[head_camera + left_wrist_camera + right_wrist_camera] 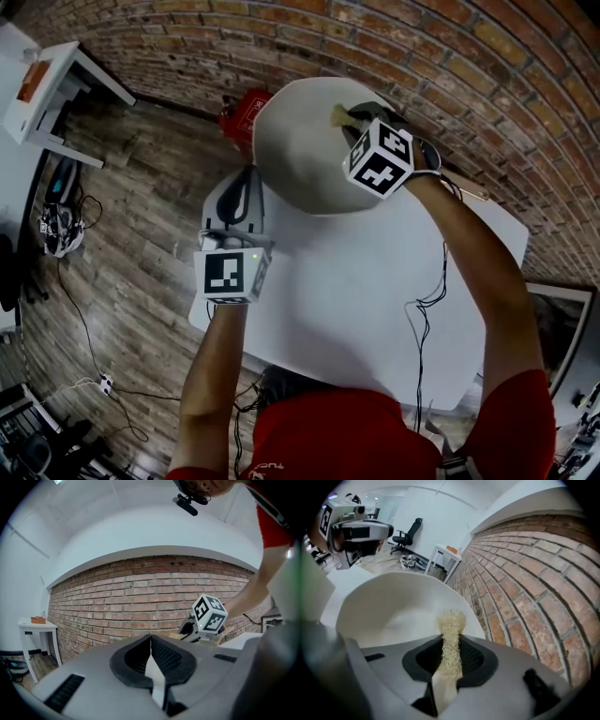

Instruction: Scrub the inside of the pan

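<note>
R gripper [450, 641] clamped on fibre scrubber [451, 623], tip near pan [393, 611] rim. Pan at far table [356, 291] corner, by brick wall [525, 588]. L gripper [151, 641] jaws together, empty, off pan. Risk: unsteadied pan slides w/ scrub pressure; scrubber may slip from grip.

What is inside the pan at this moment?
Only the scrubber, held by the right gripper, reaches into the pan; its pale inside looks bare. The part under the gripper is covered.
</note>
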The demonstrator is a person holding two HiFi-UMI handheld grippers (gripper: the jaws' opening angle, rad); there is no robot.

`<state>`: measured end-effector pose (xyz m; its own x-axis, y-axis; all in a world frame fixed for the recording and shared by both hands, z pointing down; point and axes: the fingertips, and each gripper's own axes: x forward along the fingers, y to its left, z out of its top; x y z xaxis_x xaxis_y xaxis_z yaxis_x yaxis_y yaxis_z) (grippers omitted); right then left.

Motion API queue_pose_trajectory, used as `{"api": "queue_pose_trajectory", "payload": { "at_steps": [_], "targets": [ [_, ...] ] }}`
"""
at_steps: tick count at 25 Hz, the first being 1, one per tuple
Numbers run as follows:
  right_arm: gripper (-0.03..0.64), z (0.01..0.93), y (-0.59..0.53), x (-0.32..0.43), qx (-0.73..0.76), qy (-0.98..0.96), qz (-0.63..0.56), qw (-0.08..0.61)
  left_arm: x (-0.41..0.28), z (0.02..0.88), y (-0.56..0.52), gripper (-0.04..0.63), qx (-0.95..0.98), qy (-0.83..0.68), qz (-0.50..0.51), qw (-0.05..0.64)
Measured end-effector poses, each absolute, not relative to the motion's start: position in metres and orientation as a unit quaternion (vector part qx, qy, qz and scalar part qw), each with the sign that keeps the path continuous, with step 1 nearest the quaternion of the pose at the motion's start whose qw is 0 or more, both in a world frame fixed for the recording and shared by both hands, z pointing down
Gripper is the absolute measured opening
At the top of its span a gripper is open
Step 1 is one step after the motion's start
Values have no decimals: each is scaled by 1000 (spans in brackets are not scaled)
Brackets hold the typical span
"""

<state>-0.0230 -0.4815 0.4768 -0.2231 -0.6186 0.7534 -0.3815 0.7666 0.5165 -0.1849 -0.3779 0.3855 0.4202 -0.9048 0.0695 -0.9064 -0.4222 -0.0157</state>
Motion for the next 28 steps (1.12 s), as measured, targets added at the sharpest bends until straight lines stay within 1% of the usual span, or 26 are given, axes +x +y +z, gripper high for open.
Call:
{"api": "queue_pose_trajectory", "payload": {
  "at_steps": [5,9,12,15,22,25,28],
  "targets": [
    [87,412,-433,-55,348,-845,-87,396,-176,354,-365,15,846,-532,22,8],
    [87,369,-386,-66,357,-882,-63,301,-167,321,-354,15,848,-530,-18,4],
    [87,350,-353,-68,363,-894,-61,257,-156,304,-339,15,856,-516,-32,1],
    [87,331,-321,-70,371,-902,-63,214,-147,298,-318,15,865,-501,-19,5],
    [87,274,-261,-72,385,-919,-58,63,-126,272,-267,15,887,-460,-36,4],
    [87,257,-240,-73,386,-921,-50,20,-125,257,-251,15,888,-456,-52,2],
    [87,252,-223,-69,391,-920,-36,-4,-123,250,-236,15,891,-450,-57,-3]
  ]
}}
